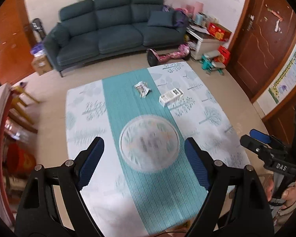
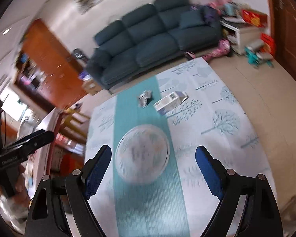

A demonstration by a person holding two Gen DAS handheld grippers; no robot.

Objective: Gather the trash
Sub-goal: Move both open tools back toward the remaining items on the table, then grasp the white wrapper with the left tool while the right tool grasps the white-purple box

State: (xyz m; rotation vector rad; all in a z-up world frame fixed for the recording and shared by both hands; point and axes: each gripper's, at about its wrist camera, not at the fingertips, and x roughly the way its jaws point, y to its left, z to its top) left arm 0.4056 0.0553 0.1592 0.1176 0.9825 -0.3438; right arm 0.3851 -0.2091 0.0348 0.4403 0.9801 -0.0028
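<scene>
Pretty much nothing looked collected: the left gripper [image 1: 144, 163] and right gripper [image 2: 153, 169] both hung wide open and empty above the plate [image 1: 149, 143], while the crumpled wrapper [image 1: 142, 88] and small box [image 1: 170, 96] sat at the table's far end.

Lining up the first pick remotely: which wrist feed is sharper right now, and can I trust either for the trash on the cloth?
Left wrist view: sharper; the crumpled wrapper and small carton read clearly, the plate slightly soft. Right wrist view: motion blur throughout, so the wrapper, carton and plate smear. Both: strong fisheye bending toward the edges, even light, no strong glare on the tablecloth.
</scene>
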